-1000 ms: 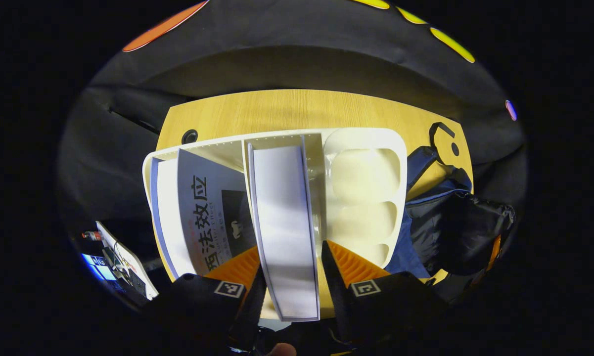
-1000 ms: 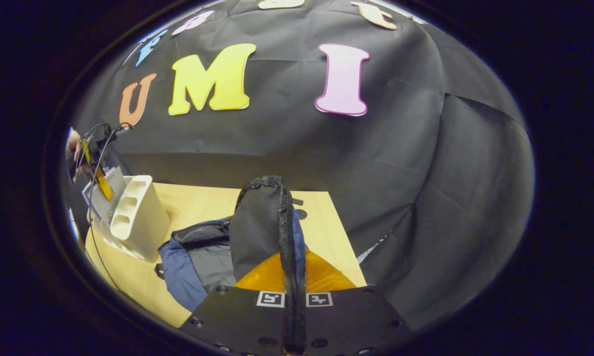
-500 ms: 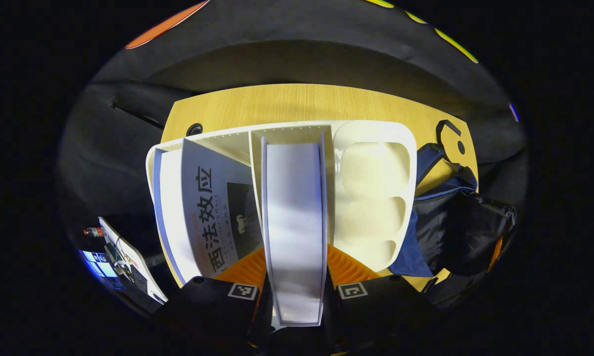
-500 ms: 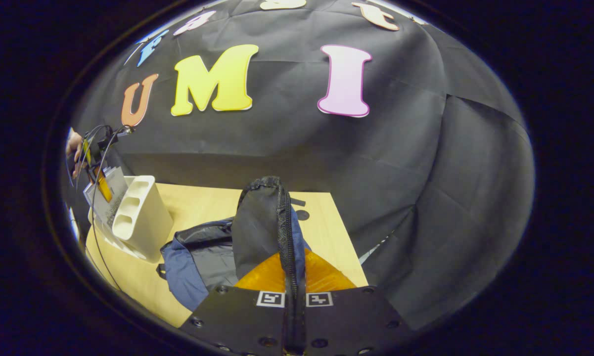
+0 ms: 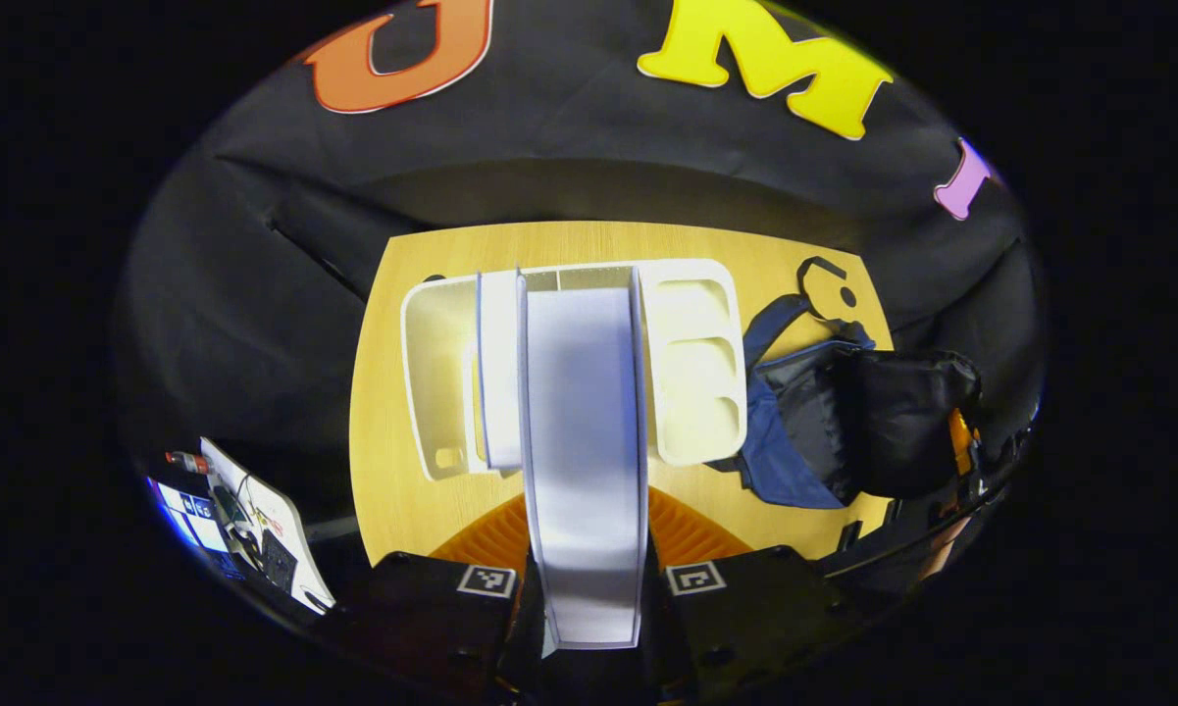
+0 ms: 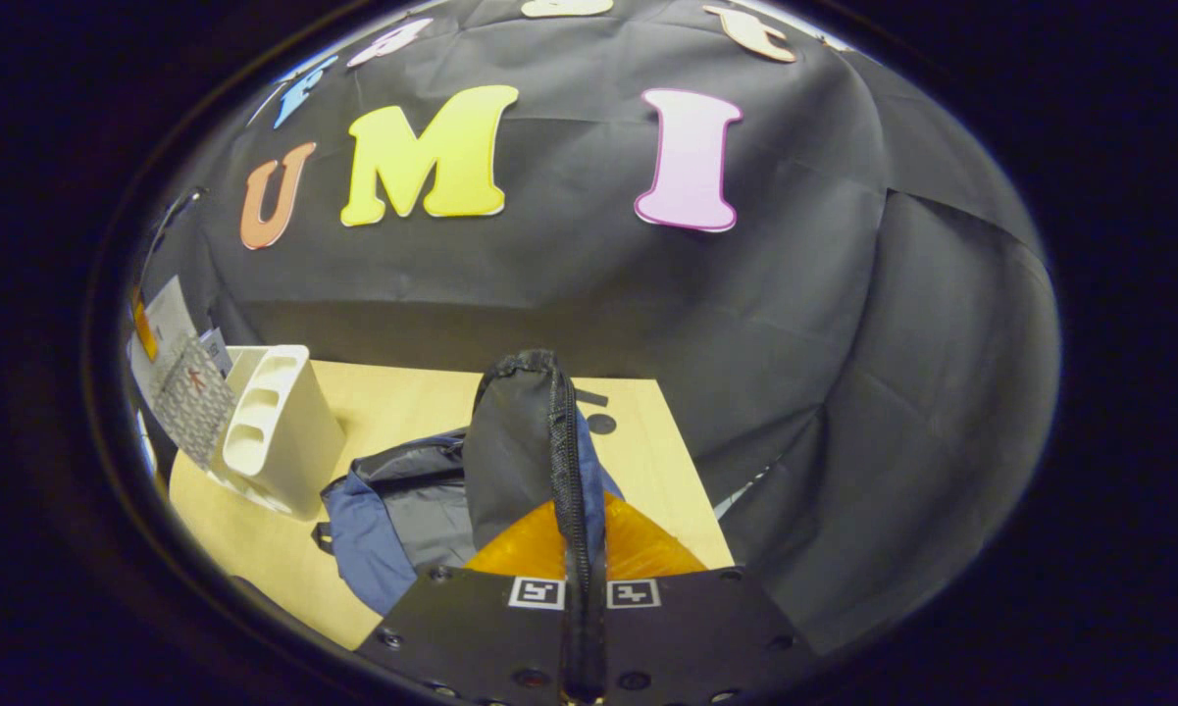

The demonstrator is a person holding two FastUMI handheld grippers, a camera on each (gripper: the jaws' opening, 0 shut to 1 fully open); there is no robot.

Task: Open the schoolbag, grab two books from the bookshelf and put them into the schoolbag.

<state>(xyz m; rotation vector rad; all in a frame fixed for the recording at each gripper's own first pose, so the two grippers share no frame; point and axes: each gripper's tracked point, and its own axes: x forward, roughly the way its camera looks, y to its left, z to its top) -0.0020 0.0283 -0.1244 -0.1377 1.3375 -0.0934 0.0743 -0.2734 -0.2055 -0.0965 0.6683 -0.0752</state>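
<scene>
Fingers of the left gripper (image 5: 589,579) press on both faces of a white book (image 5: 584,441), pinching it edge-on at 6 o'clock in the left gripper view, so the book runs up the middle toward 12 o'clock. Behind it stands the white bookshelf (image 5: 691,392) on the wooden worktop (image 5: 392,490), with another book (image 5: 498,373) upright in a slot just at 9 o'clock of the held one. At 3 o'clock of the bookshelf lies the schoolbag (image 5: 844,422), dark with blue trim, touching the shelf's end panel. At 8 o'clock, off the worktop, sits a slanted board with wiring (image 5: 255,520). In the right gripper view, the right gripper (image 6: 584,579) is pressed together on the schoolbag's black zipper edge (image 6: 567,461), lifting that flap upright at 6 o'clock; the rest of the bag slumps toward 8 o'clock on the worktop. Farther off at 9 o'clock stands the bookshelf, and beside it at the rim the held book hangs tilted above the shelf.
</scene>
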